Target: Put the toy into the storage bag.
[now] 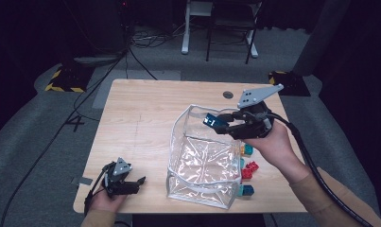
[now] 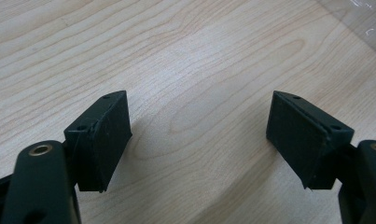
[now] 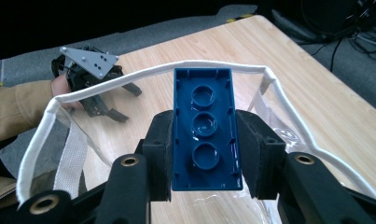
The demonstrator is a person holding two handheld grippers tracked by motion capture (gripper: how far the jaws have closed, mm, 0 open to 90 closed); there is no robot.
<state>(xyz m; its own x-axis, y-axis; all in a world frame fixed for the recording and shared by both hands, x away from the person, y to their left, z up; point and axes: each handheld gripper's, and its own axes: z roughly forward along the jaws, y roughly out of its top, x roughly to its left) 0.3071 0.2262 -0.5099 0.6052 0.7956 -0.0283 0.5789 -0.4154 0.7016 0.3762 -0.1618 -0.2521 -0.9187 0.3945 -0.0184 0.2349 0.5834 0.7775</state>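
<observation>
My right gripper (image 1: 223, 124) is shut on a dark blue toy brick (image 3: 205, 128), held between both pads with its hollow underside facing the camera. In the high view the blue brick (image 1: 211, 120) hangs over the far rim of a clear plastic bag (image 1: 204, 158) with white edging. The bag's white rim (image 3: 129, 77) curves around the brick in the right gripper view. My left gripper (image 1: 137, 182) rests near the table's front left edge, open, with nothing between its pads (image 2: 101, 135), just bare wood.
Several loose bricks, teal, red and blue (image 1: 247, 170), lie on the table right of the bag. The light wooden table (image 1: 141, 118) has a round cable hole (image 1: 228, 94) at the back. Dark floor, cables and chair legs lie beyond.
</observation>
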